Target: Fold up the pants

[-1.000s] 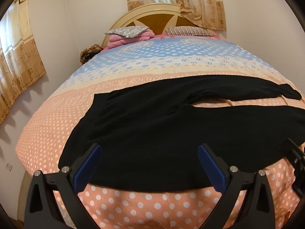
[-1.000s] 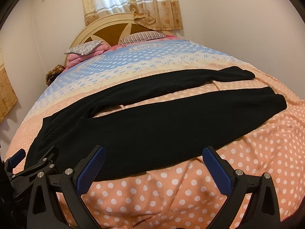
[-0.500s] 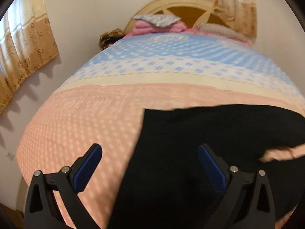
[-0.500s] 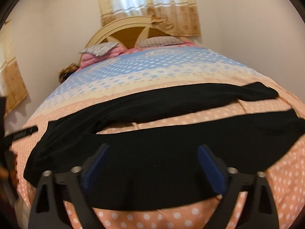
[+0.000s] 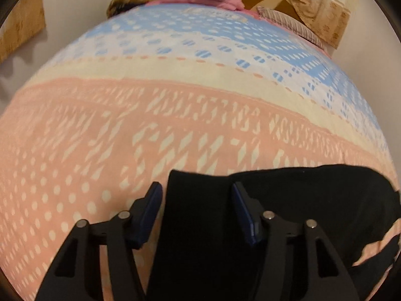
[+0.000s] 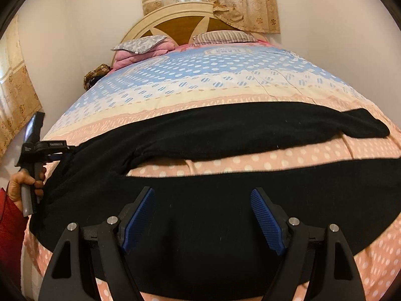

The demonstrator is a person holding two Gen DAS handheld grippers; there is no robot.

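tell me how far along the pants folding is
Done: nothing folded. The black pants lie spread flat on the bedspread, both legs apart. In hand: the left gripper is at the waistband corner, its jaws just closing around the edge but not yet pinching; the right gripper hangs open over the near leg, jaws narrowed a little. Left: grip, bring one leg onto the other, then fold lengthwise.

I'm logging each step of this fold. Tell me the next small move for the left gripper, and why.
Probably close the left gripper the rest of the way on the waist corner of the black pants. Its jaws have just been closing and now straddle that corner edge on the dotted bedspread, but a gap shows at each pad, so nothing is gripped yet.
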